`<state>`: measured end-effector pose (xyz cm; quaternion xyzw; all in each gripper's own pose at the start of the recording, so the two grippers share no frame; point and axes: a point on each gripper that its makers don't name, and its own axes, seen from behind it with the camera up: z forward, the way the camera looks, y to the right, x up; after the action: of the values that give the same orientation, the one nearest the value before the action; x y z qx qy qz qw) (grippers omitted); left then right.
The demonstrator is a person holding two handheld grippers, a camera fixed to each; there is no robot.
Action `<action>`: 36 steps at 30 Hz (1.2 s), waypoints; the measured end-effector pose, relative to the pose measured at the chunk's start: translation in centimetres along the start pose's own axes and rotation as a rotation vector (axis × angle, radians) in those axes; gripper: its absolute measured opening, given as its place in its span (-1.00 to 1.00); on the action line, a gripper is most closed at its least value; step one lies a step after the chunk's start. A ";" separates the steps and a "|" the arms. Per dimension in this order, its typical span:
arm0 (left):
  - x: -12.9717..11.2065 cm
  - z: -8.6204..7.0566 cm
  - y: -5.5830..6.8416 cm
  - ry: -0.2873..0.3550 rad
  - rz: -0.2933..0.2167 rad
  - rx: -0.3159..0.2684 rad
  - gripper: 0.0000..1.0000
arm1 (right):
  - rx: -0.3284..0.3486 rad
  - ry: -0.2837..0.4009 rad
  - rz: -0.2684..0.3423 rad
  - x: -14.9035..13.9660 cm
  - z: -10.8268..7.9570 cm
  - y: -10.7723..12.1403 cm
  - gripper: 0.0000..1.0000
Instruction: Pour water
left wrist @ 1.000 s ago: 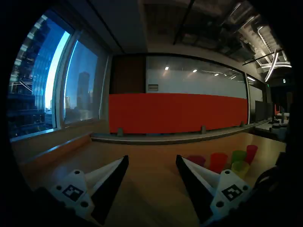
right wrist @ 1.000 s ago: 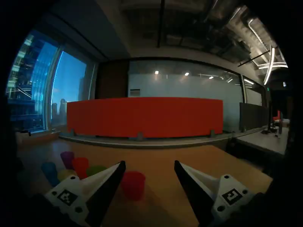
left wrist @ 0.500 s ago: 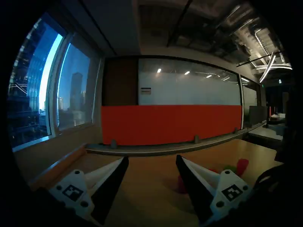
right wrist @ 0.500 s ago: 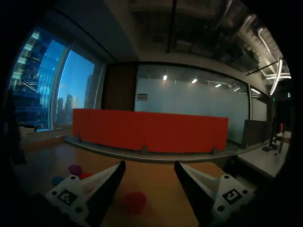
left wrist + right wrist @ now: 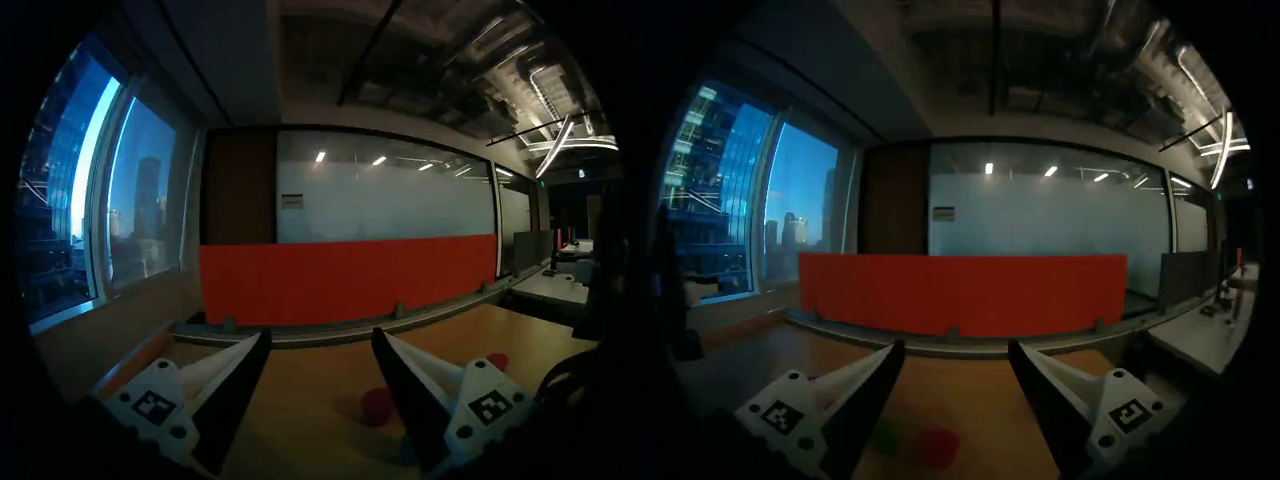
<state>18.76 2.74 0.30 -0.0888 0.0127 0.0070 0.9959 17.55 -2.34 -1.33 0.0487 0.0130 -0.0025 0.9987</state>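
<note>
Dim room, so bear with me. The left gripper (image 5: 320,332) has its white-and-black fingers spread wide with nothing between them, pointing out over a light wooden table (image 5: 312,384). A small red plastic cup (image 5: 376,406) stands on the table just beside the inner edge of one finger, and a second red cup (image 5: 498,360) peeks out farther off. The right gripper (image 5: 955,344) is wide open too, holding nothing. Low between its fingers are a blurry red cup (image 5: 938,446) and a green cup (image 5: 884,436), side by side. A long orange partition panel (image 5: 960,292) runs along the table's far edge, with tall windows (image 5: 800,208) nearby.
</note>
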 end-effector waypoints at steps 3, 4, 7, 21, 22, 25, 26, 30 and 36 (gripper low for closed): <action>-0.2 0.1 0.8 -0.009 -0.004 -0.039 0.85 | 0.028 -0.006 0.011 -0.2 0.0 -0.3 0.98; -0.2 0.1 1.1 -0.011 -0.004 -0.056 0.85 | 0.042 -0.007 0.014 -0.2 -0.1 -0.6 0.98; -0.4 0.0 2.0 -0.018 -0.002 -0.102 0.85 | 0.086 -0.008 0.019 -0.1 -0.2 -1.2 0.98; 0.7 -1.1 6.6 -0.001 -0.072 -0.336 0.85 | 0.309 0.001 0.019 1.6 -1.8 -5.0 0.98; 0.8 -1.1 6.7 0.002 -0.075 -0.343 0.85 | 0.314 0.001 0.016 1.6 -1.8 -5.1 0.98; 0.9 -1.3 7.0 0.001 -0.074 -0.358 0.85 | 0.327 -0.003 0.006 1.6 -1.9 -5.4 0.98; 0.9 -1.3 7.0 0.000 -0.073 -0.362 0.85 | 0.332 -0.005 0.002 1.6 -2.0 -5.4 0.98; 0.2 -1.6 7.6 -0.021 -0.049 -0.391 0.85 | 0.347 -0.019 -0.006 1.5 -2.0 -5.7 0.98; -0.5 -1.6 8.1 -0.024 0.002 -0.410 0.86 | 0.381 -0.046 -0.025 0.9 -2.0 -6.5 0.98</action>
<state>18.14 10.39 -2.67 -0.2897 -0.0008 0.0114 0.9571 18.39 -8.60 -4.00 0.2369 -0.0098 -0.0186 0.9713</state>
